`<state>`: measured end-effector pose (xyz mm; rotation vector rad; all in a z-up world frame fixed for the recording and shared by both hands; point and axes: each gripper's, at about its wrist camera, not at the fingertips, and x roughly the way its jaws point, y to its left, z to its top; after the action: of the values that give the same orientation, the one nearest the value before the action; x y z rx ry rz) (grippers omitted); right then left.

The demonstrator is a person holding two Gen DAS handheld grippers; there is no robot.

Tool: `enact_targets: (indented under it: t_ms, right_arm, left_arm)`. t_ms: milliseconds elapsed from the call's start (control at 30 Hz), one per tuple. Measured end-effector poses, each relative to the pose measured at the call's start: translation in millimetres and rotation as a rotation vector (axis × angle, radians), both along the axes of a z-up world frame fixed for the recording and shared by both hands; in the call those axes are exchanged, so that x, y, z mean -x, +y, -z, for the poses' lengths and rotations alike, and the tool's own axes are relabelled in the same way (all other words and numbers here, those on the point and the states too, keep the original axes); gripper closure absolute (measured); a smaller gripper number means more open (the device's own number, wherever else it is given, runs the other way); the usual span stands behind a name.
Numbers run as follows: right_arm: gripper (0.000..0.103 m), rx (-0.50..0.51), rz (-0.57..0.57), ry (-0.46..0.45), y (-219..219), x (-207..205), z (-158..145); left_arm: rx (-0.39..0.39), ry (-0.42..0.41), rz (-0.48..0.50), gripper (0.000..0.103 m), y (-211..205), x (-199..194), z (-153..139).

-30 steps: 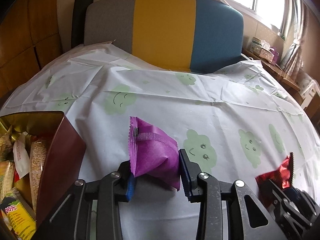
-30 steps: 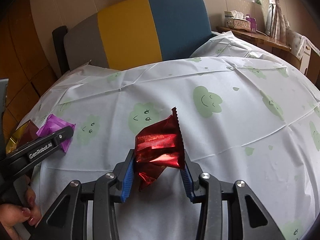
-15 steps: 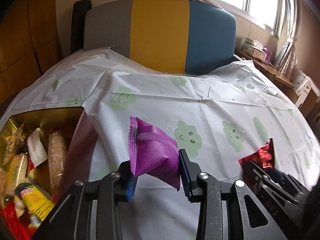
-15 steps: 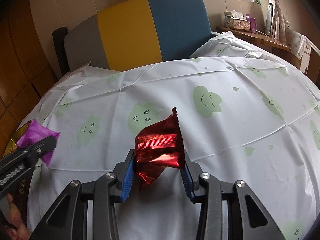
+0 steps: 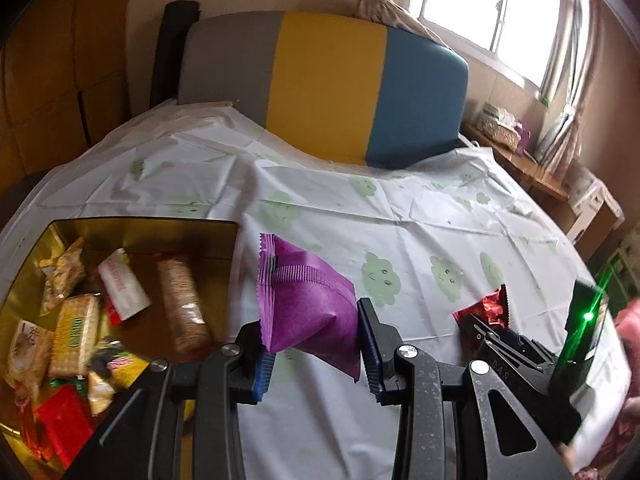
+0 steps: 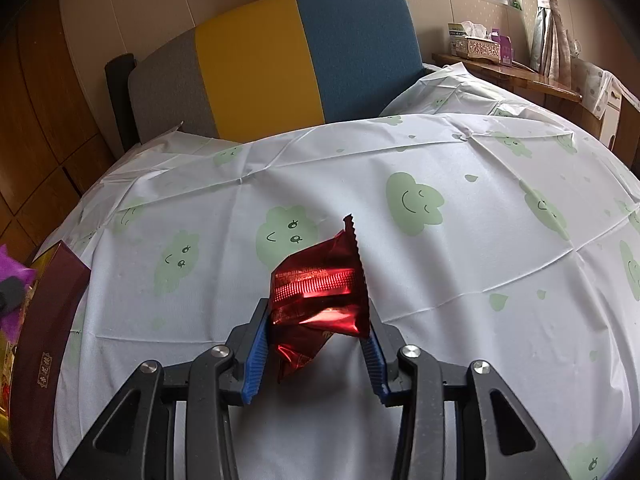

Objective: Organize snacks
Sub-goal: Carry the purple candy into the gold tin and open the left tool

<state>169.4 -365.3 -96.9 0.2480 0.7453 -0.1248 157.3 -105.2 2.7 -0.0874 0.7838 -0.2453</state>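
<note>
My left gripper [image 5: 314,354] is shut on a purple snack packet [image 5: 304,304], held in the air just right of a gold-lined box [image 5: 132,228]. The box holds several wrapped snacks, among them a long clear-wrapped biscuit roll [image 5: 182,306]. My right gripper [image 6: 316,354] is shut on a crumpled red foil packet [image 6: 320,288] above the tablecloth. In the left wrist view the right gripper [image 5: 486,330] shows at the lower right with the red packet [image 5: 486,310]. In the right wrist view the purple packet [image 6: 12,276] peeks in at the left edge over the box's dark red wall [image 6: 44,328].
A white tablecloth [image 6: 440,272] with green cloud faces covers the table. Behind it stands a chair back [image 5: 328,84] in grey, yellow and blue. A wooden shelf [image 6: 516,68] with tissue boxes runs under the window at the right. A person's sleeve [image 5: 626,332] shows at the far right.
My left gripper has lifted and moved left with the purple packet, so the box's inside now shows beneath it. The right gripper and red packet have kept still.
</note>
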Motion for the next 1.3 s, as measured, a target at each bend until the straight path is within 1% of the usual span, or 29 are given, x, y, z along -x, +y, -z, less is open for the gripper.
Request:
enact_targets:
  t_ms: [133,267,400,533,600,700,833,867,933,967,1067,1167,1200,1267,1300]
  right_arm:
    - [0.060,0.004,0.000,0.000,0,0,0]
    - [0.060,0.007,0.002,0.001,0,0,-1]
    - [0.060,0.009,0.002,0.002,1,0,0]
    - [0.060,0.010,0.003,0.002,1,0,0]
    - [0.060,0.011,0.003,0.002,1,0,0]
    - [0.060,0.010,0.003,0.002,1,0,0]
    - [0.060,0.011,0.003,0.003,1,-1,0]
    - [0.060,0.011,0.003,0.002,1,0,0]
    - [0.060,0.011,0.003,0.002,1,-1,0]
    - [0.060,0.010,0.003,0.002,1,-1,0]
    - [0.060,0.011,0.003,0.002,1,-1,0]
    - [0.060,0.011,0.003,0.002,1,-1,0]
    - [0.060,0.010,0.003,0.002,1,-1,0]
    - [0.060,0.011,0.003,0.003,1,-1,0]
    - [0.060,0.011,0.003,0.003,1,-1,0]
  left_arm:
    - [0.034,0.019,-0.047,0.065,34,-3,-4]
    - [0.051,0.046,-0.098,0.065,68,-10,-3]
    - [0.074,0.104,-0.145,0.065,100,-21,6]
    - [0.089,0.171,-0.170,0.065,120,-35,20]
    - [0.090,0.204,-0.161,0.065,124,-41,27]
    - [0.083,0.234,-0.160,0.065,127,-49,35]
    - [0.116,0.259,-0.151,0.063,130,-58,41]
    - [0.122,0.271,-0.151,0.057,131,-60,43]
    - [0.137,0.292,-0.156,0.048,132,-63,45]
    - [0.140,0.290,-0.158,0.047,133,-62,44]
    - [0.135,0.264,-0.159,0.046,134,-58,39]
    - [0.088,0.226,-0.160,0.045,134,-50,34]
    - [0.066,0.210,-0.161,0.043,133,-45,31]
    - [0.040,0.191,-0.179,0.032,135,-39,27]
    - [0.040,0.185,-0.190,0.030,138,-37,25]
